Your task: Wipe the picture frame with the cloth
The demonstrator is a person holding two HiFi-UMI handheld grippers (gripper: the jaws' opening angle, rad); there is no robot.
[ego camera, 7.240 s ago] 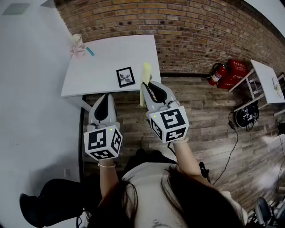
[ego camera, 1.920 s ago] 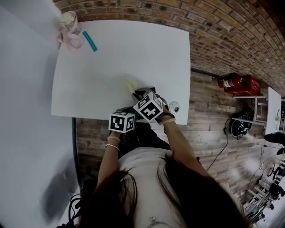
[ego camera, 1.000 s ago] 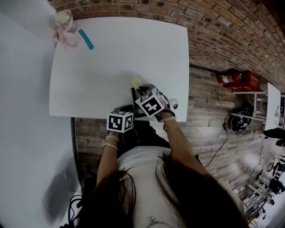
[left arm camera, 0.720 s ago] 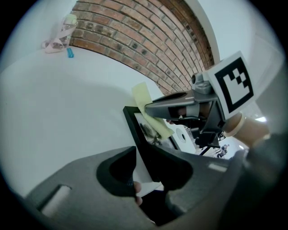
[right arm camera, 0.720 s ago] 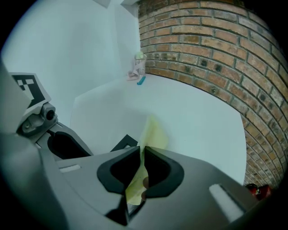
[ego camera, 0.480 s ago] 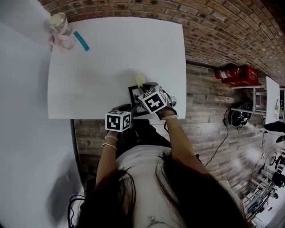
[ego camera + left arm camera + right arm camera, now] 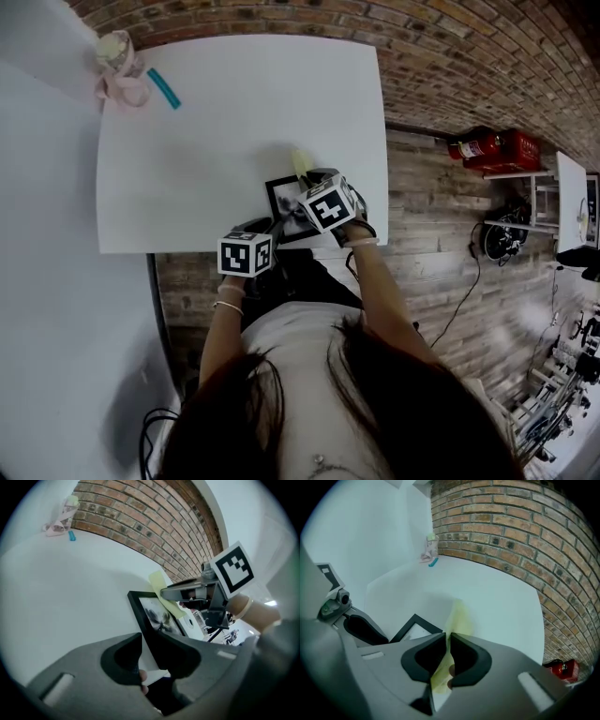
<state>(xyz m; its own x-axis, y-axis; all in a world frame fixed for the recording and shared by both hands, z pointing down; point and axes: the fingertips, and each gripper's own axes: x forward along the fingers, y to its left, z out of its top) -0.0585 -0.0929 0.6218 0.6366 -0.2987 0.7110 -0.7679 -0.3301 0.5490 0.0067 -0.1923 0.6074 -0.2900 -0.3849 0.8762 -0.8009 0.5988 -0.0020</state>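
Brick-walled room, white surface (image 7: 216, 122): the left gripper (image 7: 149, 644) clamps the black rectangular picture frame (image 7: 284, 199) at the surface's five-o'clock edge, apparently steadying it. The right gripper (image 7: 447, 651), pinched on a pale yellow cloth (image 7: 458, 616), lays it at the frame's one-o'clock corner for wiping.

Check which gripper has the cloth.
The right gripper: its fingers are shut on the yellow cloth, which trails over the picture frame. The left gripper clamps the frame's near corner instead.
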